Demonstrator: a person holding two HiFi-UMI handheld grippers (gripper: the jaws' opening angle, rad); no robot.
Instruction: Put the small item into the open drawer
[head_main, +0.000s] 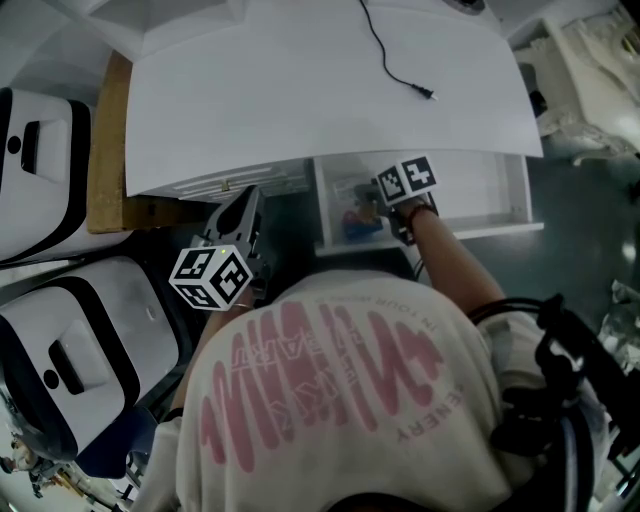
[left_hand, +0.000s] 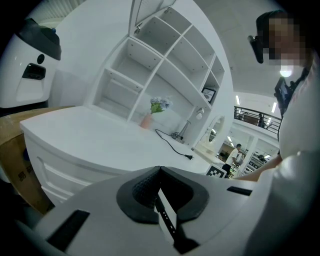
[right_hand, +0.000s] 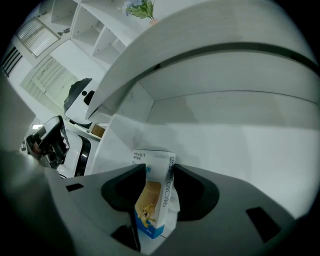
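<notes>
The small item is a white and blue carton (right_hand: 151, 200) with a cartoon print. It stands upright in the open white drawer (right_hand: 235, 120) and shows in the head view as a blue patch (head_main: 358, 224). My right gripper (right_hand: 159, 186) reaches into the drawer (head_main: 495, 190) with its jaws on either side of the carton. They are open; a sliver of drawer floor shows by the right pad. My left gripper (head_main: 240, 210) hangs left of the drawer, below the desk edge. It is shut and holds nothing (left_hand: 160, 172).
A white desk top (head_main: 300, 90) overhangs the drawer, with a black cable (head_main: 395, 62) lying on it. A brown board (head_main: 105, 150) and two white and black machines (head_main: 60, 340) stand at the left. A person's back fills the lower head view.
</notes>
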